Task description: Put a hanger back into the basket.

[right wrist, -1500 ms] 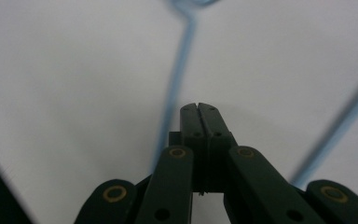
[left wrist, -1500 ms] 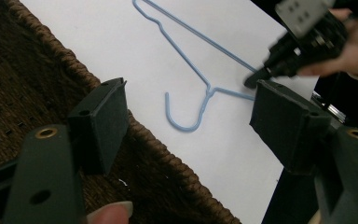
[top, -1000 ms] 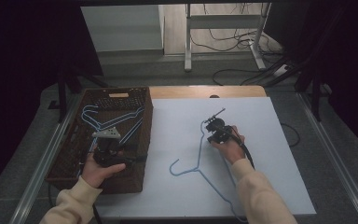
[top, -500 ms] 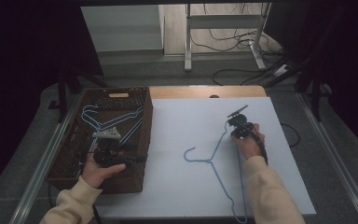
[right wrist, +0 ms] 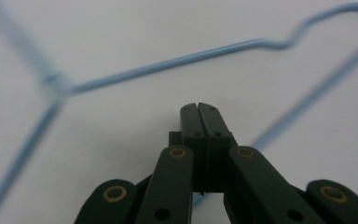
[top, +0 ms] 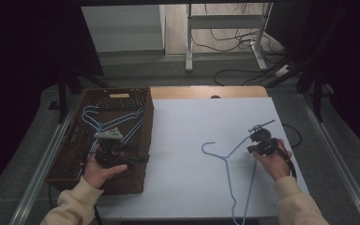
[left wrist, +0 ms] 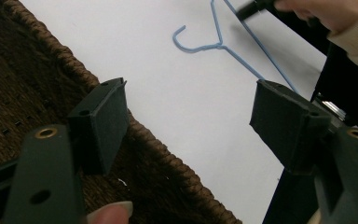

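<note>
1. The blue wire hanger lies flat on the white bench, well to the right of the wicker basket. Its hook curls toward the basket side, and its two long wires run away from the hook toward the bench's near edge.
2. The right gripper sits at the hanger's far-right corner, its fingers pressed fully together. In the right gripper view the wire passes just under and beyond the tips, so whether they pinch a wire of the hanger I cannot tell; nothing shows between them.
3. The right hand is plainly the nearer one to the hanger; the left hand is well apart from it, over at the basket.
4. The left gripper hovers over the basket's right wall with its fingers spread wide and nothing between them; in its own view the rim runs below and the hanger lies beyond on the bench.
5. Inside the basket lie more blue hangers, overlapping, toward its far half.
6. Judged from this, any next pick from the basket falls to the left gripper, reaching down and away from the bench side.
</note>
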`<state>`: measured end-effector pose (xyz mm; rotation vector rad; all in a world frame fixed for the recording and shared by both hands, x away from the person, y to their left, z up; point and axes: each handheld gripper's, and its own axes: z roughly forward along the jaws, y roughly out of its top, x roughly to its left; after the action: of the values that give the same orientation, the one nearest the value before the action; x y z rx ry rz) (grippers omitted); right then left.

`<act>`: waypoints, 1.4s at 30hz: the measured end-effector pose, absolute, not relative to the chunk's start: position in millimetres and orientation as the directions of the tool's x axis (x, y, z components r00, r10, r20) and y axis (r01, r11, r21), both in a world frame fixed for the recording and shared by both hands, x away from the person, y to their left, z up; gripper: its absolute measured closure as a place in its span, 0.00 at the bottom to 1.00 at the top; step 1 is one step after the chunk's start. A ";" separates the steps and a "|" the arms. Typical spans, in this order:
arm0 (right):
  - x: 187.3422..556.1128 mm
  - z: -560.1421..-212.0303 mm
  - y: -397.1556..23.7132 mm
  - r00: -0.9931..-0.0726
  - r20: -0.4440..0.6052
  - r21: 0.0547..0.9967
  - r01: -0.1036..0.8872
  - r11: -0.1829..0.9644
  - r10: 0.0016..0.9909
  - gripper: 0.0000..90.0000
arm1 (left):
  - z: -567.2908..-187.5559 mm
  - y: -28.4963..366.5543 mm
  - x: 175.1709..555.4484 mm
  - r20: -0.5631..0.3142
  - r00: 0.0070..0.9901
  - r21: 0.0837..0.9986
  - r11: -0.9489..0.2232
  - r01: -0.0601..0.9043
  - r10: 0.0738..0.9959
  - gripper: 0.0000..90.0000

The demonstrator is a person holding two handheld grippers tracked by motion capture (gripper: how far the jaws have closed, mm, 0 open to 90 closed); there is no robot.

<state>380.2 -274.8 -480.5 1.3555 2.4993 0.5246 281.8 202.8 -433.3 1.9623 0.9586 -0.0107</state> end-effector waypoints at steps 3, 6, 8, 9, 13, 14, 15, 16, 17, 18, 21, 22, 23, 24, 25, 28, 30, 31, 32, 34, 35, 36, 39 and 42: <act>362.5 -480.2 -265.6 -0.597 -0.027 0.415 0.722 0.553 0.801 1.00 | -433.3 202.5 281.7 -0.366 0.697 0.731 -0.273 0.625 0.616 0.31; 341.7 -481.3 -255.5 -0.657 0.011 0.415 0.689 0.594 0.754 1.00 | -433.2 201.1 281.3 -0.364 0.700 0.732 -0.276 0.623 0.614 0.31; 327.3 -484.8 -245.2 -0.692 0.044 0.399 0.673 0.623 0.720 1.00 | -432.5 200.4 281.1 -0.363 0.702 0.733 -0.276 0.621 0.613 0.31; 327.3 -484.8 -245.2 -0.692 0.044 0.399 0.673 0.623 0.720 1.00 | -432.2 200.2 281.1 -0.363 0.703 0.734 -0.277 0.620 0.612 0.31; 314.3 -487.9 -231.3 -0.732 0.059 0.374 0.647 0.664 0.679 1.00 | -432.0 199.7 281.0 -0.362 0.704 0.734 -0.278 0.619 0.611 0.31; 310.6 -489.9 -226.2 -0.742 0.067 0.363 0.641 0.677 0.667 1.00 | -432.1 199.6 280.8 -0.363 0.704 0.734 -0.278 0.619 0.611 0.31; 310.6 -489.9 -226.2 -0.742 0.067 0.363 0.641 0.677 0.667 1.00 | -432.1 199.6 280.8 -0.363 0.704 0.734 -0.278 0.619 0.611 0.31; 309.3 -491.1 -223.8 -0.748 0.069 0.356 0.637 0.684 0.660 1.00 | -432.1 199.7 280.8 -0.363 0.704 0.734 -0.278 0.619 0.611 0.31; 308.3 -492.9 -221.3 -0.751 0.067 0.346 0.635 0.691 0.656 1.00 | -432.1 199.9 280.8 -0.362 0.704 0.734 -0.278 0.619 0.611 0.31; 307.8 -492.9 -219.0 -0.749 0.063 0.348 0.635 0.689 0.659 1.00 | -432.1 200.1 280.7 -0.362 0.703 0.734 -0.277 0.619 0.612 0.31; 308.1 -492.6 -217.8 -0.748 0.079 0.354 0.639 0.683 0.659 1.00 | -432.0 200.2 280.7 -0.362 0.703 0.735 -0.277 0.619 0.612 0.31; 308.0 -493.0 -216.5 -0.749 0.080 0.355 0.638 0.684 0.657 1.00 | -432.0 200.2 280.7 -0.362 0.704 0.735 -0.277 0.619 0.611 0.31; 307.6 -493.2 -214.9 -0.749 0.085 0.357 0.639 0.682 0.657 1.00 | -432.0 200.2 280.8 -0.362 0.704 0.735 -0.277 0.619 0.611 0.31; 307.4 -493.1 -212.6 -0.745 0.088 0.355 0.644 0.678 0.662 1.00 | -432.3 200.5 280.7 -0.362 0.702 0.734 -0.276 0.620 0.613 0.31; 307.4 -493.1 -212.6 -0.745 0.088 0.355 0.644 0.678 0.662 1.00 | -432.3 200.5 280.7 -0.362 0.702 0.734 -0.276 0.620 0.613 0.31; 306.2 -496.4 -218.0 -0.727 0.085 0.336 0.665 0.667 0.682 1.00 | -432.4 201.0 280.4 -0.363 0.702 0.735 -0.275 0.620 0.612 0.31; 305.9 -497.0 -220.4 -0.724 0.106 0.347 0.669 0.657 0.681 1.00 | -433.0 200.5 280.7 -0.363 0.702 0.733 -0.278 0.621 0.613 0.31; 305.4 -497.2 -219.6 -0.729 0.107 0.352 0.664 0.660 0.676 1.00 | -433.2 200.4 280.9 -0.361 0.704 0.734 -0.280 0.619 0.611 0.31; 304.7 -497.1 -217.5 -0.737 0.111 0.360 0.655 0.664 0.667 1.00 | -433.2 200.4 280.9 -0.361 0.704 0.734 -0.280 0.619 0.611 0.31; 302.7 -496.3 -209.6 -0.755 0.119 0.374 0.635 0.676 0.644 1.00 | -432.4 199.6 280.8 -0.362 0.703 0.734 -0.277 0.620 0.612 0.31; 302.7 -496.3 -209.6 -0.755 0.119 0.374 0.635 0.676 0.644 1.00 | -432.4 199.6 280.8 -0.362 0.703 0.734 -0.277 0.620 0.612 0.31; 301.7 -495.4 -199.7 -0.774 0.104 0.382 0.610 0.694 0.624 1.00 | -432.1 199.4 280.9 -0.362 0.703 0.734 -0.277 0.620 0.613 0.31; 301.7 -501.8 -180.8 -0.792 0.129 0.370 0.597 0.712 0.597 1.00 | -432.2 198.4 280.5 -0.359 0.705 0.734 -0.282 0.618 0.611 0.31; 302.4 -499.4 -174.2 -0.800 0.100 0.373 0.582 0.723 0.592 1.00 | -432.2 198.9 279.9 -0.361 0.705 0.735 -0.279 0.618 0.611 0.31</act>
<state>302.4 -174.2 -499.4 0.9847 2.8919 0.6118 279.9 198.9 -432.2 1.9675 0.9452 -0.0105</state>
